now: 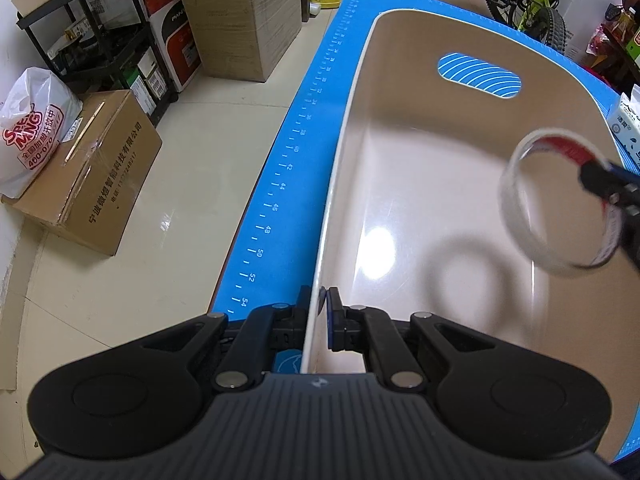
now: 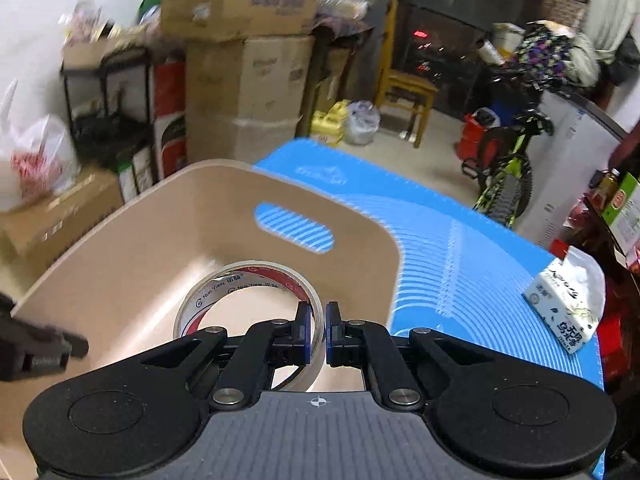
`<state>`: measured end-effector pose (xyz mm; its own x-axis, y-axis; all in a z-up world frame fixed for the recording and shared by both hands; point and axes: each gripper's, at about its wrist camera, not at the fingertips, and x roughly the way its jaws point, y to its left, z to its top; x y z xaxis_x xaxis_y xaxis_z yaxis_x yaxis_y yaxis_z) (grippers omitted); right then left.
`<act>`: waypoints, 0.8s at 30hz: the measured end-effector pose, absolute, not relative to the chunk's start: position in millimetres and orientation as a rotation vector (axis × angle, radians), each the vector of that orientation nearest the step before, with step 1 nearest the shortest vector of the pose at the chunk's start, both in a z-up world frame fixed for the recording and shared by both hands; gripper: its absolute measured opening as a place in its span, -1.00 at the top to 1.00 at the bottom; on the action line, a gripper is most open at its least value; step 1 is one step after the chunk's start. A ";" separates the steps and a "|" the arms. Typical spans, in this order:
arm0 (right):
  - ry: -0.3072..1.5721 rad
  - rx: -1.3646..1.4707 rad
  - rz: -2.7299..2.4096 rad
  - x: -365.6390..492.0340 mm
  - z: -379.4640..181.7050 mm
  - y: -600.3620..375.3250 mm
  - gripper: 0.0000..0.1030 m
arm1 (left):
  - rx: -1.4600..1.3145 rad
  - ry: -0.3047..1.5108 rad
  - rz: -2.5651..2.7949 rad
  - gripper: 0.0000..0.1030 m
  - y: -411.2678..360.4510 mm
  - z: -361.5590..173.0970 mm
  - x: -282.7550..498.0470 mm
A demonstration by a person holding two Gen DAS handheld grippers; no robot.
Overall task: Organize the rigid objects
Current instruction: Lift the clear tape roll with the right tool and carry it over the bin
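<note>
The left gripper [image 1: 319, 312] clamps the bin [image 1: 348, 184] wall to steady it, while the right gripper [image 2: 316, 330] pinches the tape [image 2: 248, 280] roll's near wall, holding it above the bin for dropping.

Bin [image 1: 400, 184] sitting on mat [image 1: 280, 184], near wall lying between left tongs' [image 1: 320, 304] fingers. Tape roll [image 2: 248, 300] hanging above bin floor, off to right of left tongs, its band sitting between right tongs' [image 2: 318, 328] fingers. Tissue pack [image 2: 568, 304] lying on mat, right of right tongs, outside bin. Cardboard boxes [image 1: 92, 168] standing on floor left of mat.
</note>
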<state>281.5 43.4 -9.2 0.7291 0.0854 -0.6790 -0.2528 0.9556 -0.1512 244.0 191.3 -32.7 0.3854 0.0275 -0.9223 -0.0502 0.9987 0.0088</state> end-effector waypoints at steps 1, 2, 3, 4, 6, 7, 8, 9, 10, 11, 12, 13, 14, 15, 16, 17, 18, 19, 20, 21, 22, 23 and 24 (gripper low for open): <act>0.747 -0.253 0.193 282.8 -11.9 46.8 0.64 | -0.022 1.174 0.050 0.84 191.6 -32.7 243.9; 0.760 -0.266 0.198 283.4 -14.8 49.7 0.64 | -0.022 1.174 0.049 0.84 191.5 -32.8 243.9; 0.773 -0.277 0.203 284.7 -17.1 51.8 0.64 | -0.022 1.174 0.049 0.84 191.5 -32.9 243.9; 0.786 -0.288 0.209 285.4 -19.3 54.6 0.64 | -0.022 1.174 0.049 0.84 191.6 -32.9 244.0; 0.815 -0.300 0.227 285.0 -24.4 58.5 0.63 | -0.021 1.174 0.049 0.84 191.6 -33.0 243.9; 0.830 -0.298 0.232 285.1 -27.0 59.4 0.63 | -0.021 1.174 0.048 0.84 191.5 -33.2 243.8; 0.842 -0.297 0.231 287.2 -28.8 59.9 0.63 | -0.021 1.174 0.049 0.84 191.4 -33.2 243.8; 0.855 -0.294 0.229 288.1 -31.3 59.7 0.61 | -0.020 1.174 0.049 0.84 191.4 -33.1 244.0; 0.865 -0.289 0.227 288.9 -33.1 59.0 0.58 | -0.019 1.174 0.049 0.84 191.4 -33.3 243.8; 0.874 -0.284 0.226 289.3 -34.6 57.7 0.57 | -0.019 1.174 0.049 0.84 191.7 -33.3 243.8; 0.873 -0.283 0.223 288.9 -34.8 57.0 0.28 | -0.017 1.174 0.049 0.84 191.4 -33.3 243.7; 0.872 -0.275 0.231 289.0 -34.1 54.9 0.16 | -0.016 1.174 0.049 0.84 191.3 -33.3 243.7; 0.868 -0.271 0.238 287.4 -33.5 53.7 0.13 | -0.015 1.174 0.050 0.84 191.1 -33.6 243.6; 0.859 -0.277 0.233 287.4 -31.7 54.0 0.02 | -0.015 1.175 0.050 0.83 191.6 -33.5 244.0; 0.847 -0.278 0.226 286.4 -30.2 53.8 -0.10 | -0.016 1.175 0.050 0.83 191.6 -33.6 243.9; 0.833 -0.265 0.234 285.3 -27.5 52.1 -0.15 | -0.015 1.175 0.050 0.83 191.3 -33.8 244.0; 0.826 -0.250 0.238 284.3 -24.9 50.3 -0.25 | -0.015 1.175 0.050 0.83 191.1 -33.7 244.1; 0.819 -0.233 0.243 283.7 -22.2 47.8 -0.35 | -0.016 1.175 0.050 0.83 191.0 -33.8 244.1; 0.807 -0.209 0.249 282.1 -18.4 44.1 -0.39 | -0.017 1.175 0.050 0.83 190.9 -34.0 243.9; 0.792 -0.186 0.250 279.9 -15.1 40.2 -0.42 | -0.018 1.175 0.049 0.83 191.7 -33.8 244.3; 0.778 -0.162 0.247 278.6 -11.7 35.8 -0.45 | -0.019 1.176 0.048 0.83 192.1 -33.9 244.1; 0.765 -0.137 0.239 276.3 -7.3 30.7 -0.45 | -0.019 1.175 0.048 0.83 192.0 -33.9 243.9; 0.753 -0.115 0.238 274.6 -3.7 26.1 -0.45 | -0.019 1.175 0.048 0.83 192.0 -33.8 243.7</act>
<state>274.6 26.1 -3.7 0.7041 0.1722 -0.6889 -0.2546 0.9669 -0.0185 243.7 192.0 -33.8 0.3845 0.0275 -0.9227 -0.0477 0.9988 0.0099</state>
